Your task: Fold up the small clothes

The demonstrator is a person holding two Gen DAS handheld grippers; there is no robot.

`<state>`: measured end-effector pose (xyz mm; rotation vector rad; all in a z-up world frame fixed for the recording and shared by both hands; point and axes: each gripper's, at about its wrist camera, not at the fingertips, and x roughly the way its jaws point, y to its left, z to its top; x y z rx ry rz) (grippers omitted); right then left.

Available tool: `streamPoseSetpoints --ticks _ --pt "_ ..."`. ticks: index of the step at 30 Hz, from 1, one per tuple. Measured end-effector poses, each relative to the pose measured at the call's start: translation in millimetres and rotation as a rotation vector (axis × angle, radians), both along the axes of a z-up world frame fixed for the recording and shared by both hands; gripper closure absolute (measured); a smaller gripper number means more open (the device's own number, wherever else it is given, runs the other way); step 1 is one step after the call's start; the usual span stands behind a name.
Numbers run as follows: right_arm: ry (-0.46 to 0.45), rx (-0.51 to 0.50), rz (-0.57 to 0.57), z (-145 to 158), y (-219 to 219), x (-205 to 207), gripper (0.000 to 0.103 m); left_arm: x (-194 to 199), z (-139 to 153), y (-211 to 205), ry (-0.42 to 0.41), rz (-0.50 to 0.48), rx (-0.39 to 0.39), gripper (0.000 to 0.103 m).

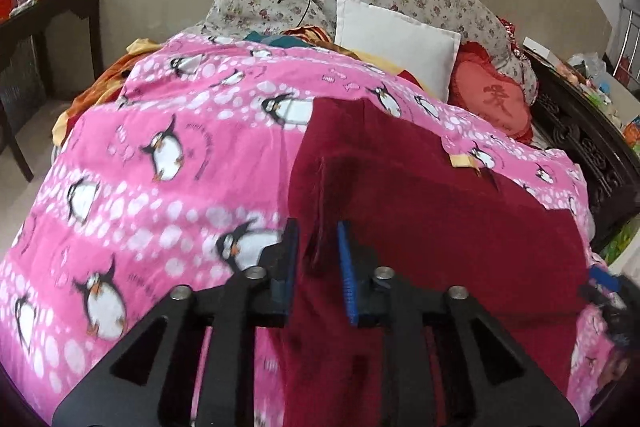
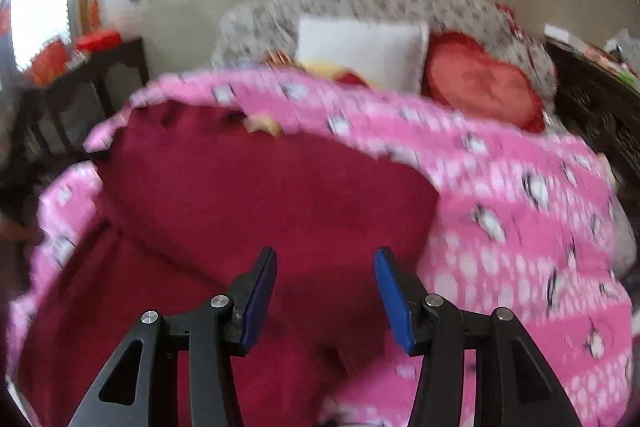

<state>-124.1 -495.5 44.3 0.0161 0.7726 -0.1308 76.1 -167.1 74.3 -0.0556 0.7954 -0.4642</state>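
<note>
The maroon garment point(image 1: 420, 211) lies spread on the pink penguin quilt point(image 1: 160, 155); my left gripper point(image 1: 318, 267), narrowly parted, straddles a raised fold; my right gripper point(image 2: 325, 297) hangs wide open above it, holding nothing.

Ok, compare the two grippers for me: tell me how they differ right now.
The left gripper has its jaws close together, with a raised fold of the dark red garment between them; whether it pinches is unclear. The right gripper has its jaws wide apart, with nothing between them, above the same garment. The left view is sharp, the right blurred. Both have blue pads on black fingers.
</note>
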Motion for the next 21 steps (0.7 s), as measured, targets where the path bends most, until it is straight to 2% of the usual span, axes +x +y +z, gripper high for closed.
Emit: streamPoseSetpoints --ticks 3,5,7,9,11,15,17,19,21 --pt "0.036 -0.021 0.007 -13 1 6 0.054 -16 -5 14 0.057 -0.015 -0.014 0.079" --pt "0.040 -0.003 0.010 2 5 -4 0.054 -31 -7 26 0.082 -0.024 -0.004 0.079" --pt "0.001 0.083 0.062 21 7 -28 0.054 -51 -7 42 0.087 -0.034 -0.001 0.074" --pt "-0.012 0.158 0.095 29 8 -55 0.051 -69 -8 56 0.096 -0.045 -0.015 0.051" --pt "0.003 0.202 0.121 28 10 -82 0.049 -94 -12 77 0.111 -0.049 -0.055 0.041" --pt "0.081 0.270 0.142 6 13 -134 0.047 -126 -23 94 0.156 -0.078 0.000 0.041" --pt "0.109 0.360 0.150 -12 12 -156 0.046 -143 -30 102 0.170 -0.089 0.019 0.041" --pt "0.113 0.415 0.167 -25 13 -161 0.046 -155 -40 105 0.204 -0.101 0.026 0.041" --pt "0.077 0.408 0.128 -32 11 -154 0.046 -163 -50 104 0.231 -0.107 0.028 0.041"
